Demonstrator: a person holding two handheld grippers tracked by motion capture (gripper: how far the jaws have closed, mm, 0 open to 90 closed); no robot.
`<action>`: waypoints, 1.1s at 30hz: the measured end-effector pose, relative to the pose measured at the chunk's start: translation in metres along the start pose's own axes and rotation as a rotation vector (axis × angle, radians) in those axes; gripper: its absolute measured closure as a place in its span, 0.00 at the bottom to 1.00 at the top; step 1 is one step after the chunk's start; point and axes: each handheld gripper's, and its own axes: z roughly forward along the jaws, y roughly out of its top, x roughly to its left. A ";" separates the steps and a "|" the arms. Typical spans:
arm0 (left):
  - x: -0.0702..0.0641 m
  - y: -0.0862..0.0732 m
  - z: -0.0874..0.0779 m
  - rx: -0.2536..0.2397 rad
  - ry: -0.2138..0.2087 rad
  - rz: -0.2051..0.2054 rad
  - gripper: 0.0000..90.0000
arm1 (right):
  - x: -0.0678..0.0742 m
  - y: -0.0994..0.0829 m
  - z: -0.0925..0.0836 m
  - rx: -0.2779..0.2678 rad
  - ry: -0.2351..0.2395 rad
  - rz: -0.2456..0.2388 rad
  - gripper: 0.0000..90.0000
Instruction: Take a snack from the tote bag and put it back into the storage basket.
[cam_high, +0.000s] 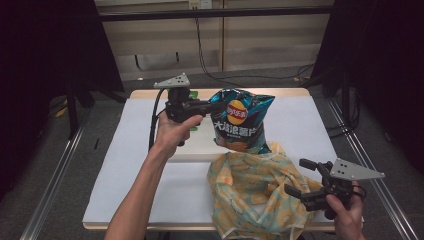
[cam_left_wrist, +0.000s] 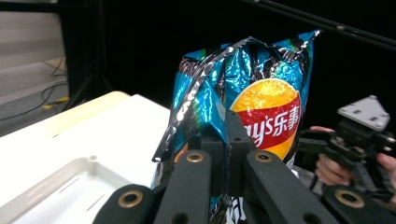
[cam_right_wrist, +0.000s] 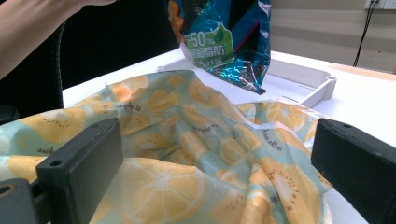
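Your left tongs (cam_high: 214, 106) hold a blue bag of chips (cam_high: 241, 120). Their jaws are pinched shut on the bag's crinkly side edge, near the top. In the left gripper view you can see the shiny foil squeezed between the two black jaws (cam_left_wrist: 223, 154). The bag hangs upright in the air, above the far edge of the cloth bag (cam_high: 255, 192) and in front of a white tray (cam_high: 192, 150). The bag's bottom corner is just over the cloth.

The cloth bag lies rumpled on the white table (cam_high: 125, 165), near your side. It is light green with yellow orange slices printed on it.

Your right tongs (cam_high: 296, 176) are wide open. They sit at the right edge of the cloth bag and point toward it. In the right gripper view the two black jaws stand far apart, with the cloth (cam_right_wrist: 201, 149) spread between them, and nothing is pinched. The chips bag (cam_right_wrist: 224, 37) hangs farther off, above the cloth.
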 end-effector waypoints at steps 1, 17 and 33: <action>0.004 0.000 -0.001 0.004 0.012 0.000 1.00 | 0.000 0.000 0.000 0.001 -0.002 0.003 0.02; 0.051 -0.008 -0.002 0.025 0.121 -0.053 1.00 | -0.001 -0.002 0.002 0.011 0.005 -0.003 0.02; 0.097 -0.020 0.011 0.022 0.199 -0.086 1.00 | -0.001 -0.003 0.002 0.016 0.001 0.006 0.02</action>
